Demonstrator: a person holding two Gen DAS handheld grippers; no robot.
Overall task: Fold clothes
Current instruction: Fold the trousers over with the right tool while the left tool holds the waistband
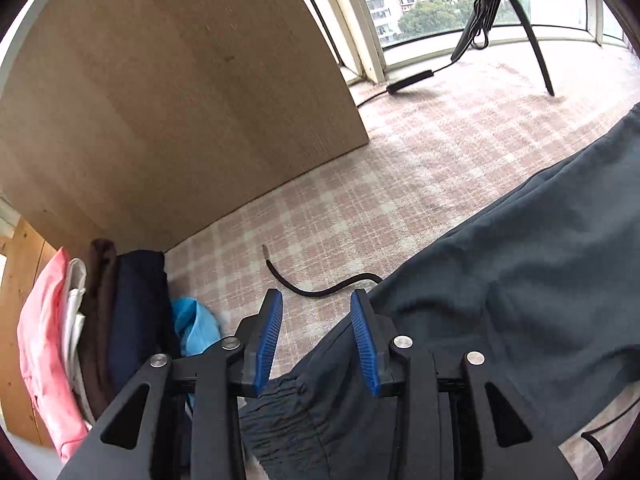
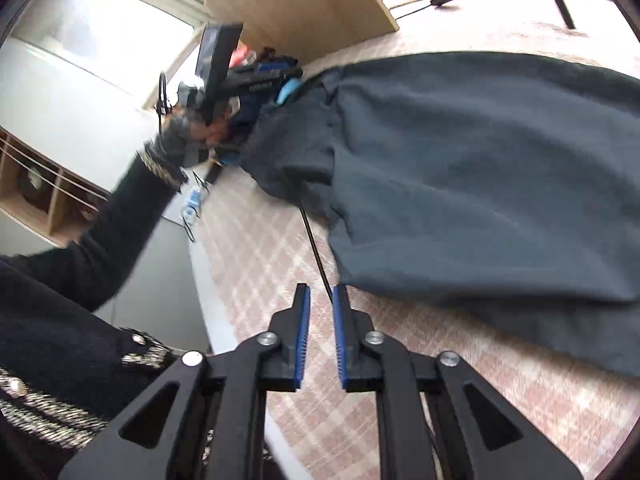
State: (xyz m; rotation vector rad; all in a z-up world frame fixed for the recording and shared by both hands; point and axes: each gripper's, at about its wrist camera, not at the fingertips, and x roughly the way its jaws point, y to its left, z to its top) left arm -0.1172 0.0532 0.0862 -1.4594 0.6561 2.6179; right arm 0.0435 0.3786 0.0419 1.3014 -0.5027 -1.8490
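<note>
Dark grey trousers (image 1: 520, 264) lie spread on the pink checked table cloth (image 1: 400, 168). My left gripper (image 1: 317, 300) is open, its blue pads (image 1: 268, 340) on either side of the elastic cuff (image 1: 280, 412) at the garment's end. In the right wrist view the same trousers (image 2: 480, 168) lie across the table. My right gripper (image 2: 321, 292) stands narrowly open and empty, just short of the garment's near edge, over a thin black cord (image 2: 316, 248). The left gripper (image 2: 256, 76) shows at the garment's far end.
A stack of folded clothes (image 1: 100, 320), pink, white, brown and navy, stands at the left by a wooden board (image 1: 160, 100). A blue cloth (image 1: 196, 324) lies beside it. A black cable (image 1: 320, 288) lies on the cloth. A tripod (image 1: 512, 20) stands by the window.
</note>
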